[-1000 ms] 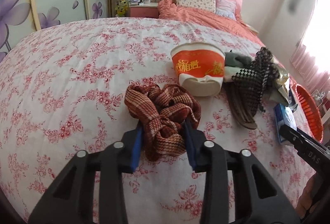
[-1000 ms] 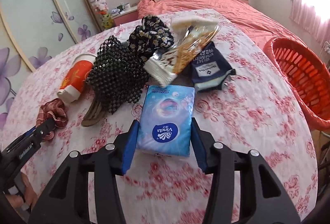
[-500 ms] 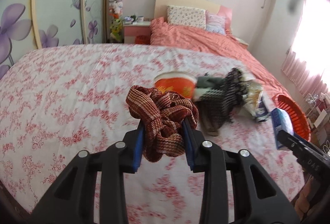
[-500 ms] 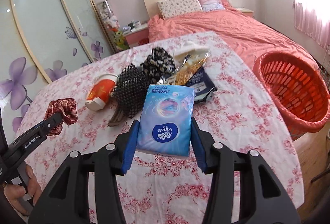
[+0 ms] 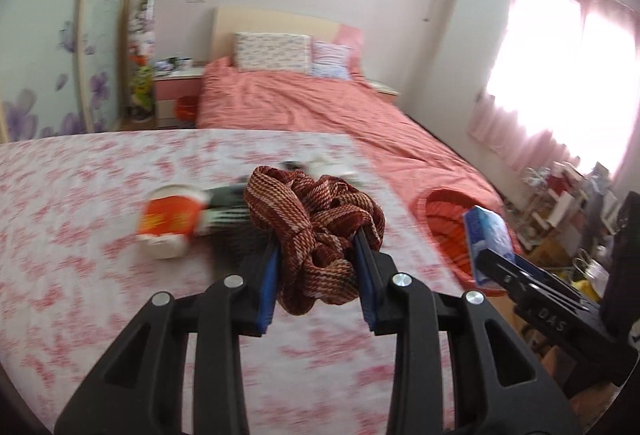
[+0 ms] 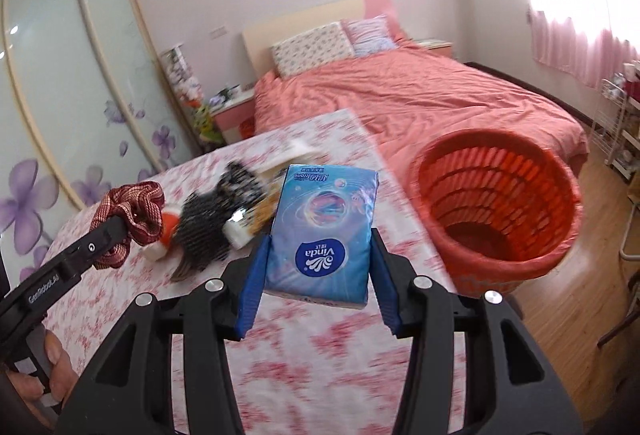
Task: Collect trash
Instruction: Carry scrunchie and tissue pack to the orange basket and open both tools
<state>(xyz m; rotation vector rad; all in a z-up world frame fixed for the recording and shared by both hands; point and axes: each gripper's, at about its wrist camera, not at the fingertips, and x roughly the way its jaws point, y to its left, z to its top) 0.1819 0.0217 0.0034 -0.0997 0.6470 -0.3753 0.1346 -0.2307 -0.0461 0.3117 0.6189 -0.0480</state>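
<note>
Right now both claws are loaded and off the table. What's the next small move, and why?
Probably carry the right claw rightward until the tissue pack hangs over the orange basket. The pack is clamped and clear of the table, the basket stands open just beside the table edge, and the left claw, gripping the scrunchie, is farther from it.

Left black two-finger gripper (image 5: 316,271) is clamped on the red-brown woven scrunchie (image 5: 316,227), right black gripper (image 6: 318,267) pinches the blue tissue pack (image 6: 324,227), both tilted downward.
</note>
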